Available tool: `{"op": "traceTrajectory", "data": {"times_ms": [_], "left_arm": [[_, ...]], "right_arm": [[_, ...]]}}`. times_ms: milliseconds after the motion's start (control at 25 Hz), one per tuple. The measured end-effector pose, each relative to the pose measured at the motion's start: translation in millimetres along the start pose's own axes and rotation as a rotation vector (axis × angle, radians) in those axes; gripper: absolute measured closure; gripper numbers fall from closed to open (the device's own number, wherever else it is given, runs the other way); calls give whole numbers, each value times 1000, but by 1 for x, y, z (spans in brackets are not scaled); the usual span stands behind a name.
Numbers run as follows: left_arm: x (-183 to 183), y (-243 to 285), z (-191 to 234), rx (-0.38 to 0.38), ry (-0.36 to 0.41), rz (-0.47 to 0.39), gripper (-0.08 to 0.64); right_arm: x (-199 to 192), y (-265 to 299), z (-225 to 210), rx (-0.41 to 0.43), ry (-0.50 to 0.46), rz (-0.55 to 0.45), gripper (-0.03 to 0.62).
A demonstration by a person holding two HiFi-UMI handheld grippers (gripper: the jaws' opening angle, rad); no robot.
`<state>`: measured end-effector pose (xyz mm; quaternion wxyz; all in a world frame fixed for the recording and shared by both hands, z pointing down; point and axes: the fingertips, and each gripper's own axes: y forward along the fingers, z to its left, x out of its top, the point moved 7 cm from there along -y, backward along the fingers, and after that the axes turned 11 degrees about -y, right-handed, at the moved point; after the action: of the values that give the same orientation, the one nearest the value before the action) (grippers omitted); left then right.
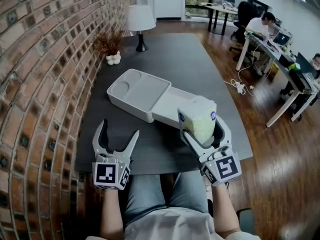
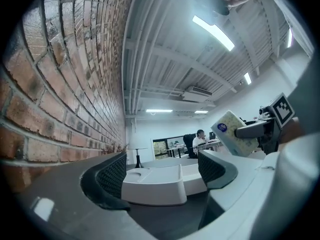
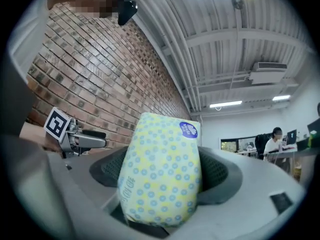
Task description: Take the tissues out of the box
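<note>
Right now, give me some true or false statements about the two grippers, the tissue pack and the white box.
The right gripper is shut on the tissue pack. True.
The left gripper holds a tissue pack too. False: its fingers stand apart, nothing between them.
The white box rests on the dark table. True.
The lamp stands on the floor. False: it stands at the table's far end.

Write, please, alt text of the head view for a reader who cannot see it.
The right hand-held gripper clamps a soft yellow blue-dotted tissue pack over a dark grey table, near a white plastic box. The left hand-held gripper is open and empty.
</note>
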<state>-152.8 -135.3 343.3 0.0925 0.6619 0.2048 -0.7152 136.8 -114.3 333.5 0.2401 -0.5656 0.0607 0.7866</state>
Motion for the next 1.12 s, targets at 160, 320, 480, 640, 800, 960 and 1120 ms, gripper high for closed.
{"op": "traceTrajectory", "data": {"times_ms": [160,320,480,640,800,960,1120], "left_arm": [[-3,-8,-6,-11,-24,-6,129],[-6,-16,-9,23,4,-13,129],[-9,-20,-10,66,45,-7,129],[-11,-20,-10,71,24,6,129],[-12,-13,-6,74,-5,28,129],[-12,-2,-2,67,-14,37,129],[-10,7,-4,59,-17,33,129]], "right_arm": [[-2,-7,11,-36,-7,-24,167],[0,-9,21,-70,-22,-62,167],[-3,-9,24,-89,2,-57,167],[-10,-9,21,-95,3,-23,167],[-11,-9,12,-123,-30,-11,167],[-11,0,7,-123,-48,-4,167],[-10,3,4,-126,-53,-4,167]]}}
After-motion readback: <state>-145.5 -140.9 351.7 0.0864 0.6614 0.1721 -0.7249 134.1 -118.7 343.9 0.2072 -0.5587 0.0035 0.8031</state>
